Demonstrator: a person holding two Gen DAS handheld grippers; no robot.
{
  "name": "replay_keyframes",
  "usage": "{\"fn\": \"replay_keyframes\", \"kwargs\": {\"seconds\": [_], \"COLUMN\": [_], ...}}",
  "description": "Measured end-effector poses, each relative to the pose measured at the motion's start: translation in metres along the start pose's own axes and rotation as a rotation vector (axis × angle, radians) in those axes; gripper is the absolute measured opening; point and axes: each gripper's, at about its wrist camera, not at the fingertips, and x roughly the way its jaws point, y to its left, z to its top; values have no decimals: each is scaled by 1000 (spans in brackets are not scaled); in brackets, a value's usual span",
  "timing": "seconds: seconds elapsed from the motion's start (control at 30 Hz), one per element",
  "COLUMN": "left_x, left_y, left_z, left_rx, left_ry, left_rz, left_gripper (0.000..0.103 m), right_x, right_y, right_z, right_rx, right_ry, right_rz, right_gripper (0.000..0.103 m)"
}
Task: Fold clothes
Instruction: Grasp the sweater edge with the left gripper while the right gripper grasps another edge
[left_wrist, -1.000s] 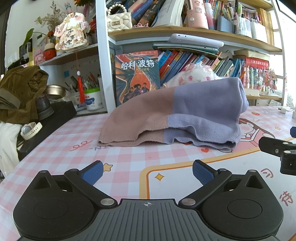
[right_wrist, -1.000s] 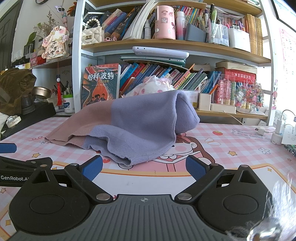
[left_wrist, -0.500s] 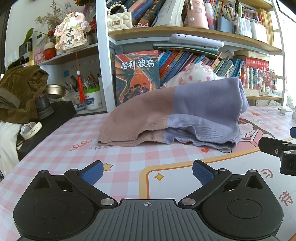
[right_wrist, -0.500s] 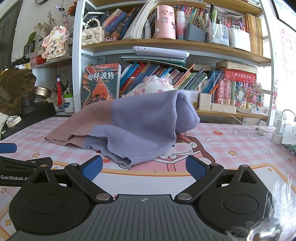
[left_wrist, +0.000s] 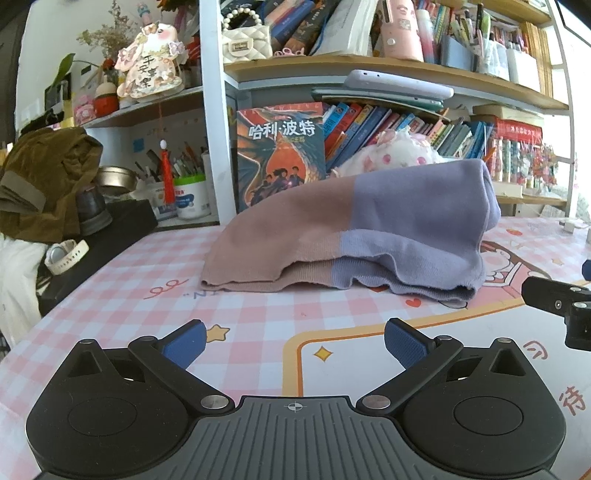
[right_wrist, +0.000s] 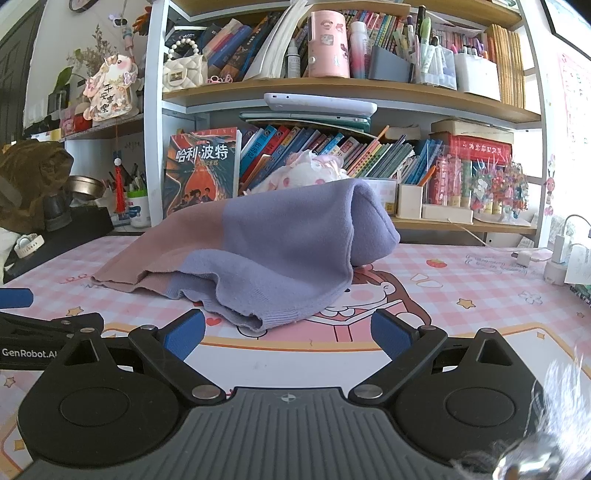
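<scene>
While the pink-and-lilac sweater (left_wrist: 351, 229) is lying in a loose, half-folded heap at mid-frame on the bench (left_wrist: 258, 325), the left tongs (left_wrist: 294, 341) and right tongs (right_wrist: 287, 332) are hovering apart and empty, likely needing to grip its near hem next.

The left gripper (left_wrist: 293, 343) and right gripper (right_wrist: 288, 336) sit low side by side, both spread wide and holding nothing.

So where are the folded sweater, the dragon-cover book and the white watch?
sweater (left_wrist: 406, 206), left wrist view, purple top layer.
dragon-cover book (right_wrist: 201, 166), right wrist view, front cover.
white watch (left_wrist: 66, 253), left wrist view, strap.
</scene>
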Motion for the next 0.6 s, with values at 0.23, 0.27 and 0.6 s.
{"fn": "replay_keyframes", "kwargs": {"seconds": [0.23, 0.27, 0.6], "left_x": [10, 12, 46], "left_y": [-5, -9, -95], "left_z": [1, 2, 37], "left_rx": [34, 56, 378], "left_ry": [49, 53, 40], "left_rz": [-112, -131, -318], "left_gripper": [103, 103, 97], "right_x": [4, 4, 0], "right_y": [-6, -9, -40], "right_z": [1, 1, -1], "right_rx": [38, 52, 240], "right_ry": [23, 26, 2], "right_rz": [28, 31, 41], "right_gripper": [97, 97, 97]}}
